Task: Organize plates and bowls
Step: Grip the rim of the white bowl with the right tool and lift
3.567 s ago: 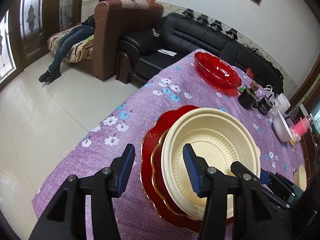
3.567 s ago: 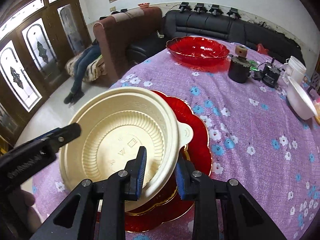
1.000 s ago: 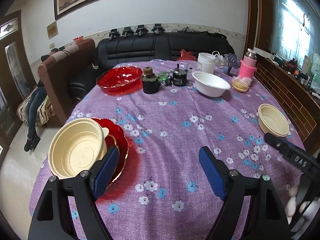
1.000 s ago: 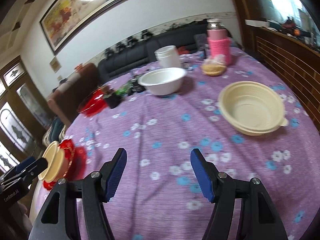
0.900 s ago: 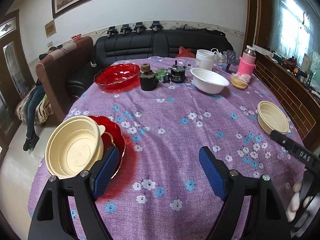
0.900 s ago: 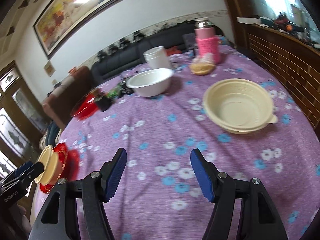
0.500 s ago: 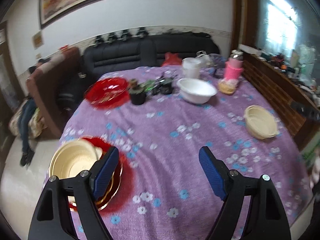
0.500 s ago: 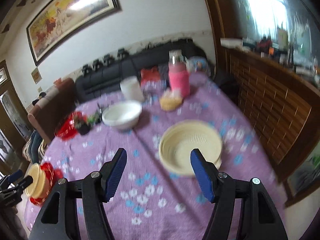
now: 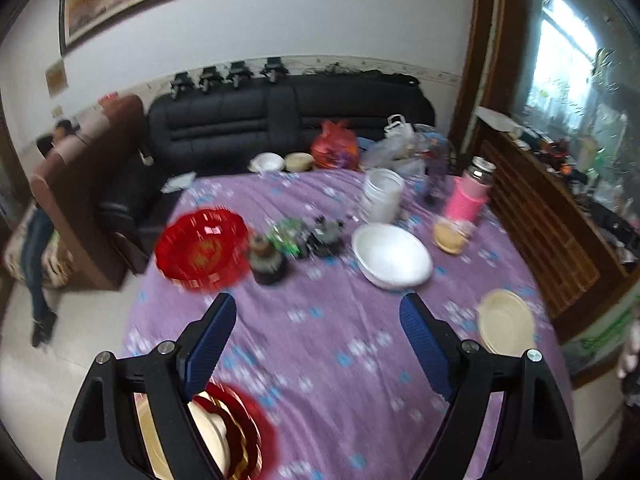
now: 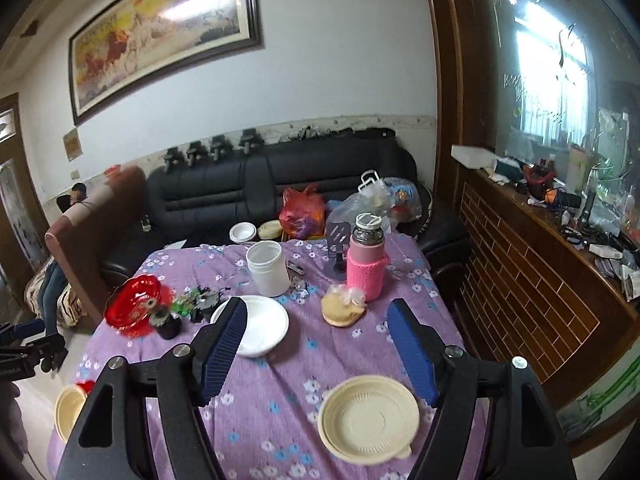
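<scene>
A cream bowl stacked on red plates point(image 9: 224, 432) sits at the table's near left, partly hidden behind my left gripper point(image 9: 316, 312), which is open and empty above the table. It also shows in the right wrist view point(image 10: 68, 404). A second cream bowl point(image 10: 370, 418) sits near right, just below my open, empty right gripper point(image 10: 316, 312); the left wrist view shows it too point(image 9: 506, 322). A white bowl point(image 10: 260, 324) and a red dish point(image 10: 134, 306) lie farther back.
The purple flowered cloth point(image 10: 280, 400) covers the table. A white jar point(image 10: 267, 268), a pink-sleeved flask point(image 10: 366, 258), a bagged bun point(image 10: 343, 310) and a dark cup point(image 10: 164, 322) stand mid-table. A black sofa point(image 10: 280, 188) lies beyond, a wooden counter point(image 10: 540, 272) at right.
Both grippers have risen and pulled back from the table, so more of the room shows. The right view now looks down on the near right cream bowl. Both stay open.
</scene>
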The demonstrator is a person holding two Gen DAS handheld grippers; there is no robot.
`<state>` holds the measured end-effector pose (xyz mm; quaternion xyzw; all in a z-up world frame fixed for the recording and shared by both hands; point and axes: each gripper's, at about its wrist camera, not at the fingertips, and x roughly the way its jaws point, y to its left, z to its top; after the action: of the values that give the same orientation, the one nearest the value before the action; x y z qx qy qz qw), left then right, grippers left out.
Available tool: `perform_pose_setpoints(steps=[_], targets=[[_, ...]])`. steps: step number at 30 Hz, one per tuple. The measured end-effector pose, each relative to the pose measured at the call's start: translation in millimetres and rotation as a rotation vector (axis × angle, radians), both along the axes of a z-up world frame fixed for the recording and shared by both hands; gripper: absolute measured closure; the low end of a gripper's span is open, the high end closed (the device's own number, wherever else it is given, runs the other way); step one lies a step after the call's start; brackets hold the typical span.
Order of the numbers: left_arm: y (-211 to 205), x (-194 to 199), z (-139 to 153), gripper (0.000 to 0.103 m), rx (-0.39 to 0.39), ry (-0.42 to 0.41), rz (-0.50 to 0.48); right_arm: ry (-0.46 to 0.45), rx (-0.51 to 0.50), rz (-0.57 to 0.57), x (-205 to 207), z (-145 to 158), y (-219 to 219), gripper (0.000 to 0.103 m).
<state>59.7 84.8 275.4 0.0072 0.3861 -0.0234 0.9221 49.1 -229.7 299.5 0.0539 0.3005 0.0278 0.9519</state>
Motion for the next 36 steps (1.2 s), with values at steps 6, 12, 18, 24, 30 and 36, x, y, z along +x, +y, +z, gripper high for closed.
perform_pose_setpoints(steps=[6,12,18,24,30,36], targets=[[-14.6,81.8,-46.2,0.020,-0.141,0.115,-0.028,0.180,0.131,0.021,88.8,-61.9,13.2,0.026],[-28.6,149.4,-129.6,0.053,-0.246,0.255,-0.010,0.365,0.214,0.051,157.6,-165.2,38.5,0.029],[-29.3,186.4,-193.7,0.062,-0.347,0.360,0.023,0.458,0.259,0.035,202.6,-229.3,54.3,0.037],[-34.3,201.5,-216.8,0.062,-0.387,0.373,0.015,0.519,0.289,0.042,218.4,-261.9,64.4,0.069],[-37.0,212.2,-229.3,0.062,-0.421,0.388,0.031,0.538,0.323,0.077,208.1,-264.5,69.1,0.092],[-41.1,197.8,-223.8,0.067,-0.420,0.383,0.012,0.547,0.329,0.125,183.3,-255.2,75.3,0.094]])
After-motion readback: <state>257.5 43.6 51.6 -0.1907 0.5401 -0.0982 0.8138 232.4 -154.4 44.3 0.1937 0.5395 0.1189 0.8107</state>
